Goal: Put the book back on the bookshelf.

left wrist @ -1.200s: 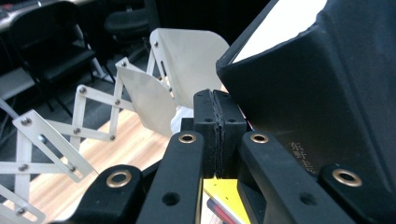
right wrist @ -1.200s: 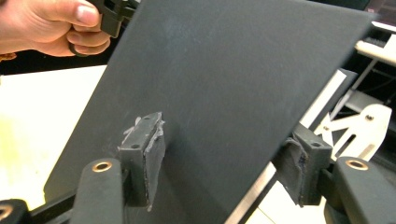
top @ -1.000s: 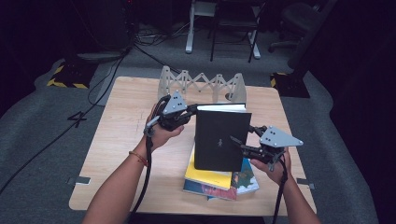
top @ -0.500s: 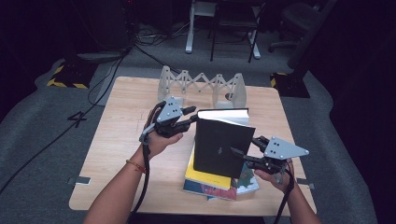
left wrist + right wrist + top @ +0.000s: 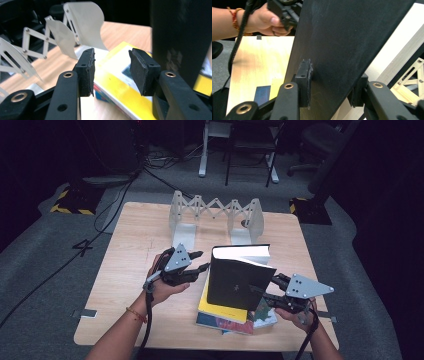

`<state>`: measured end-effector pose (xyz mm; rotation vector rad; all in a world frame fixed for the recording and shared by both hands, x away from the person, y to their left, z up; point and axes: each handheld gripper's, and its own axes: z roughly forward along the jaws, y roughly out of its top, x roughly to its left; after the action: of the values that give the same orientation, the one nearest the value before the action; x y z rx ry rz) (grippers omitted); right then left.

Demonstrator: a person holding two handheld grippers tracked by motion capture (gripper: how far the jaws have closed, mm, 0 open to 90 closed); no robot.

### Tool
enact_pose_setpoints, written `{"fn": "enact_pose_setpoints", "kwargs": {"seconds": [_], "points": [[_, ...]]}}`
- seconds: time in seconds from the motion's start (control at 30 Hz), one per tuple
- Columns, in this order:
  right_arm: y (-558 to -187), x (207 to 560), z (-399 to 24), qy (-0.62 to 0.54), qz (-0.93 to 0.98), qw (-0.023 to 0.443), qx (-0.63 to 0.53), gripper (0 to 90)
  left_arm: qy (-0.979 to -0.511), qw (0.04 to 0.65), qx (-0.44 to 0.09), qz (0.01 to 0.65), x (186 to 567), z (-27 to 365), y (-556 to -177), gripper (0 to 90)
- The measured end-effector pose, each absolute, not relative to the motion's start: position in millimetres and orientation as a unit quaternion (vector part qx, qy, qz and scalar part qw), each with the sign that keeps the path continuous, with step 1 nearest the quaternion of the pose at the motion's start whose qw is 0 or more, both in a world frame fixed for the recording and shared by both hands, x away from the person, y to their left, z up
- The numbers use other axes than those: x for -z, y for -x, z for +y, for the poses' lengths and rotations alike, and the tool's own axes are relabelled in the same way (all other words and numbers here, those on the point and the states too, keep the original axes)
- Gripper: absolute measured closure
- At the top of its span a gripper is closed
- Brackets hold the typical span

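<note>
A thick black book (image 5: 240, 281) stands upright on a short stack of books (image 5: 235, 314) near the front edge of the wooden desk (image 5: 135, 245). Its cover is plain matt black with a small faint mark in the middle, and the pale page block shows along its top edge. The top book of the stack (image 5: 220, 304) under it is yellow; a colourful cover peeks out below that.

The right hand-held gripper (image 5: 270, 290) grips the black book on its right side: in the right gripper view the left pad (image 5: 304, 80) presses flat on the black cover (image 5: 352, 45), and the other jaw sits behind the page side. Its jaws have just been closing, with the book between them.

The left hand-held gripper (image 5: 199, 262) is just left of the black book, level with its upper half, and holds nothing. In the left gripper view its pads (image 5: 88, 72) stand partly apart with only air between them, the yellow book (image 5: 120, 85) beyond the gap and the black book (image 5: 180, 37) to one side. Its jaws have just been opening.

Behind the black book, toward the far edge of the desk, stands a white folding book rack (image 5: 216, 215) with scissor-like links; its slots hold nothing.

The lower books in the stack are mostly covered, so their count and titles cannot be made out. The right hand-held gripper's far pad is hidden behind the book.
</note>
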<state>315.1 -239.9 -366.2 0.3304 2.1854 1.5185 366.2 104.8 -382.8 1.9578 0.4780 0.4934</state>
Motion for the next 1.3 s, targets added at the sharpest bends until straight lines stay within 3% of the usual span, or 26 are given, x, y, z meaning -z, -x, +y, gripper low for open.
{"fn": "enact_pose_setpoints", "kwargs": {"seconds": [0.47,0.87,1.3], "points": [[-313,370,-242,-0.128,0.788,0.223,-0.559,62.3,-0.843,0.472,-0.182,0.186,411,105,-341,41.3],[-309,371,-242,-0.127,0.788,0.228,-0.557,62.9,-0.857,0.473,-0.126,0.162,430,101,-328,31.2],[-304,372,-242,-0.120,0.791,0.234,-0.553,63.8,-0.843,0.498,-0.102,0.174,435,73,-336,34.5]]}}
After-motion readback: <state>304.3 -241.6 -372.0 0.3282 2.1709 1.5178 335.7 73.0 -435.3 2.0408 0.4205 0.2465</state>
